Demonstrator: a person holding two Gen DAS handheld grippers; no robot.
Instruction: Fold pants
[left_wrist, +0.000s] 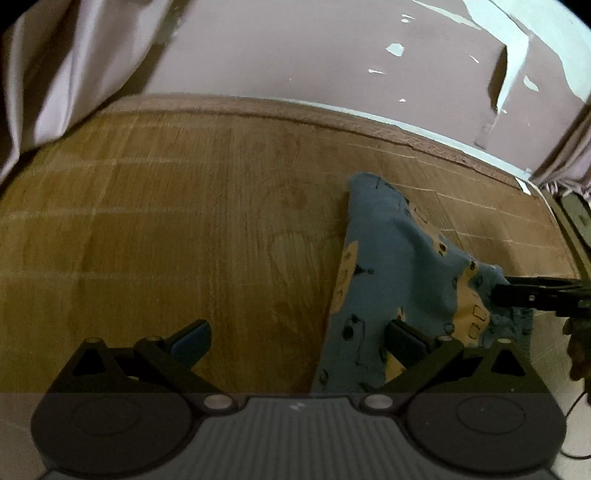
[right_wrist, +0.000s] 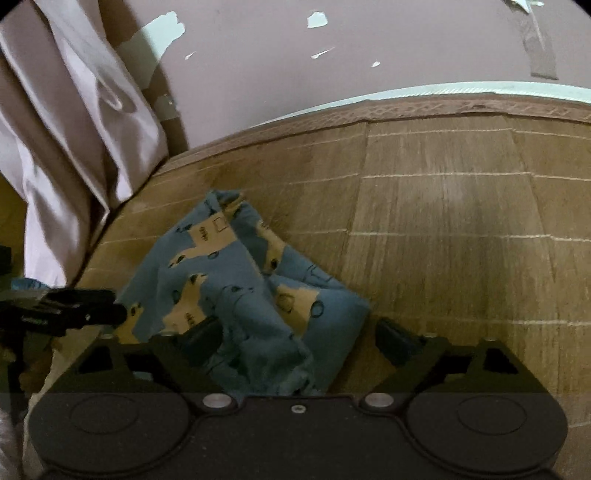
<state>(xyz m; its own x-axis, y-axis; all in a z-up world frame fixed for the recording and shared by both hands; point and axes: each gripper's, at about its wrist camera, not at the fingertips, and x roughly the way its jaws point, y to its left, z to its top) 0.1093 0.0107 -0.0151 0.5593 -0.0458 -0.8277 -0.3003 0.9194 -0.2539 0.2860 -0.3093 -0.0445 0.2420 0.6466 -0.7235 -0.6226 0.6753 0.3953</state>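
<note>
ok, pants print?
Blue pants with tan animal shapes and dark outline doodles; clearest in the right wrist view.

Soft printed cloth pants (right_wrist: 236, 280), matt woven mat (right_wrist: 443, 221)

We see a brown woven bamboo mat (right_wrist: 443, 221) with pale stitched lines and a patterned border, and crumpled blue pants with tan cartoon prints (right_wrist: 236, 269) lying directly on it.

Blue pants (right_wrist: 236, 280) show tan animal prints with dark outlines. The mat (left_wrist: 166, 221) is golden brown, crossed by pale lines. Wall (left_wrist: 295, 48) dusty mauve, flaking white; curtain (right_wrist: 66, 129) pale lilac.
</note>
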